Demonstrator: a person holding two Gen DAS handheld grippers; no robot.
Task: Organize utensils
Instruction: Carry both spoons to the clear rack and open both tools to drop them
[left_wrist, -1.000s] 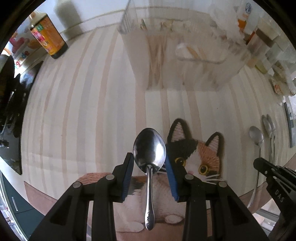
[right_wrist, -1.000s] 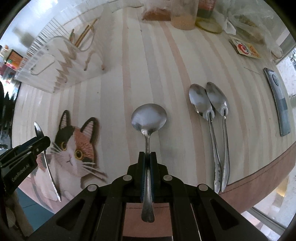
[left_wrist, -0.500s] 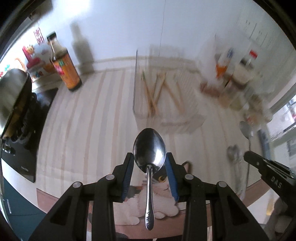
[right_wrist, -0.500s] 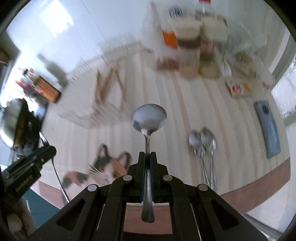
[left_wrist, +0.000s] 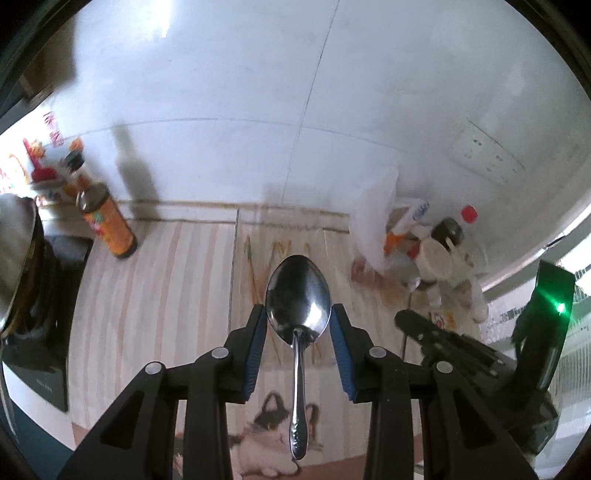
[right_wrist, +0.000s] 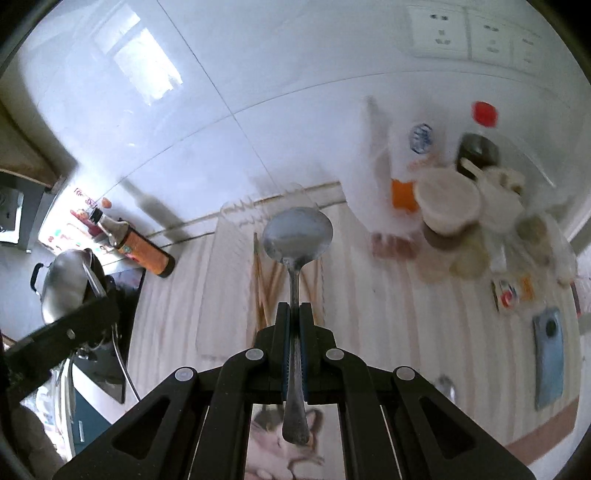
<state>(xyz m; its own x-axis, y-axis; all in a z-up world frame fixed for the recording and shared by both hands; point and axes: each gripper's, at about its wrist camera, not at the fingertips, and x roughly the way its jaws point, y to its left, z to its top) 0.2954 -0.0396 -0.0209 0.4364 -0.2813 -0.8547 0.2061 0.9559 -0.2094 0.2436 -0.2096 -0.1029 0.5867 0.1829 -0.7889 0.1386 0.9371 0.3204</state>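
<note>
Two shiny steel spoons — left gripper (left_wrist: 298, 325) apparently grasping oval one (left_wrist: 298, 295); right gripper (right_wrist: 294, 325) clamps round one (right_wrist: 297, 234).

We are lifting both grippers away from the striped counter (left_wrist: 155, 295) and tilting them up: the white wall now fills the upper half of both wrist views. The cat mat (left_wrist: 269, 439) is sliding down to the bottom edge, and the clear rack (right_wrist: 236, 280) with its chopsticks (right_wrist: 264, 291) is dropping toward mid-frame. The right gripper (left_wrist: 436, 336) is closing in beside the left gripper (left_wrist: 298, 328). The two spoons lying on the counter are leaving view.
</note>
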